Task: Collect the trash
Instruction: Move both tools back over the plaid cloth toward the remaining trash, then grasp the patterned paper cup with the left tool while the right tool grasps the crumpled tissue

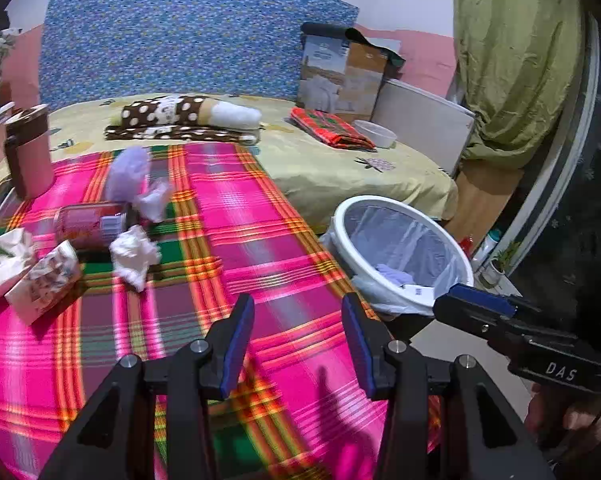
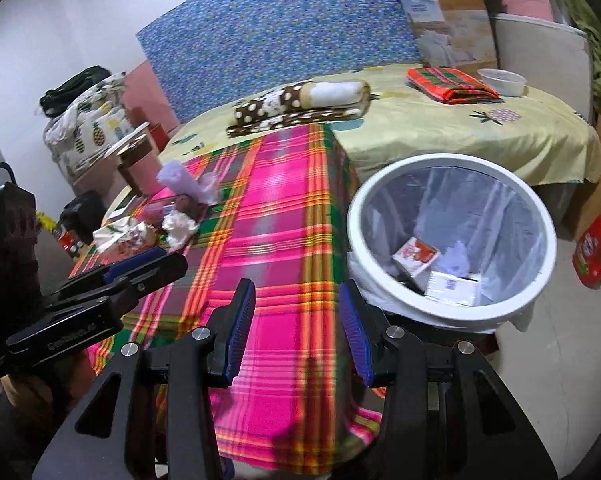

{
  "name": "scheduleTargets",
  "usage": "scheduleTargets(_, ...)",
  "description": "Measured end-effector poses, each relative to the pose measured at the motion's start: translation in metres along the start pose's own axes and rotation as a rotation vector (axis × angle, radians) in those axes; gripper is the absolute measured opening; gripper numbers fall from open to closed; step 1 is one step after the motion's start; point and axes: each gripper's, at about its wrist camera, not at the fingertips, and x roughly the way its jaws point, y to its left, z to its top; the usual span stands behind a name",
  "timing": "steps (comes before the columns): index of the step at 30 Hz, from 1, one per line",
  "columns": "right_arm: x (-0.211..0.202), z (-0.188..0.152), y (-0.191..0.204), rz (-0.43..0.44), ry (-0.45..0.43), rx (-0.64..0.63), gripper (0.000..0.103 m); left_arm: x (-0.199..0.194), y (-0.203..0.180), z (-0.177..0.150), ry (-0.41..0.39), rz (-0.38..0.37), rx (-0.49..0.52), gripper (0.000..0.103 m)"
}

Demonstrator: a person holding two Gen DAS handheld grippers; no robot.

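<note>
Trash lies at the far left of the pink plaid cloth (image 1: 236, 248): two crumpled white tissues (image 1: 134, 254) (image 1: 154, 200), a purple wad (image 1: 128, 172), a pink can (image 1: 90, 226) on its side and a patterned carton (image 1: 44, 280). My left gripper (image 1: 297, 308) hovers open over the cloth, nothing between its fingers. The white-rimmed bin (image 2: 452, 159) with a clear liner stands to the right of the cloth. It holds a red-and-white carton (image 2: 416, 258), a white box (image 2: 452, 286) and a purple scrap. My right gripper (image 2: 296, 292) is open and empty, between cloth and bin.
A brown-and-pink container (image 1: 30, 152) stands at the cloth's far left. Behind is a bed with a yellow sheet (image 1: 340, 164), a rolled polka-dot blanket (image 1: 188, 114), a folded red cloth (image 1: 332, 128), a white bowl (image 1: 376, 134) and a cardboard box (image 1: 340, 72). A red bottle (image 2: 594, 248) stands on the floor.
</note>
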Motion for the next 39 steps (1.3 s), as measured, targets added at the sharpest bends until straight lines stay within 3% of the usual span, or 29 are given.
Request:
scheduleTargets(25, 0.031, -0.005, 0.061, 0.105, 0.092, -0.133, 0.046, -0.032, 0.068, -0.035, 0.015, 0.166, -0.116, 0.047)
scheduleTargets(39, 0.051, 0.014, 0.093, 0.138, 0.098, -0.209, 0.046, -0.049, 0.119, -0.023, -0.027, 0.262, -0.142, 0.05)
